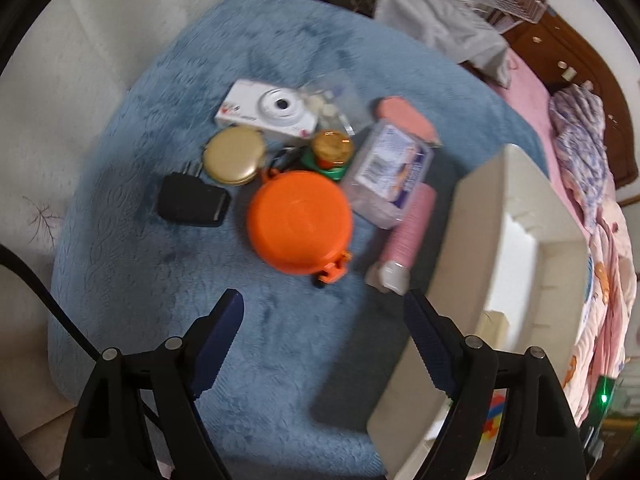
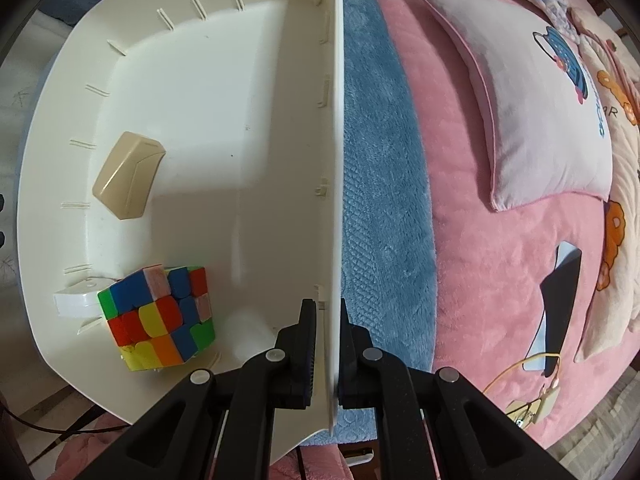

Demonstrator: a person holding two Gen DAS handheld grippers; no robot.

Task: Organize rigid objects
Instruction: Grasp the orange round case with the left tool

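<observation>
a blue plush blanket (image 1: pixel 304 52) lies over a bed with a pink sheet (image 2: pixel 500 272) and a dark wooden headboard (image 1: pixel 592 76). a pale cartoon-print pillow (image 2: pixel 536 92) rests on the sheet, and a whitish wall (image 1: pixel 80 52) runs along the bed's far side.

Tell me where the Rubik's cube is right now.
In the right wrist view, the Rubik's cube sits inside the white bin, at the lower left, against a small white block and below the beige wedge-shaped object.
</observation>
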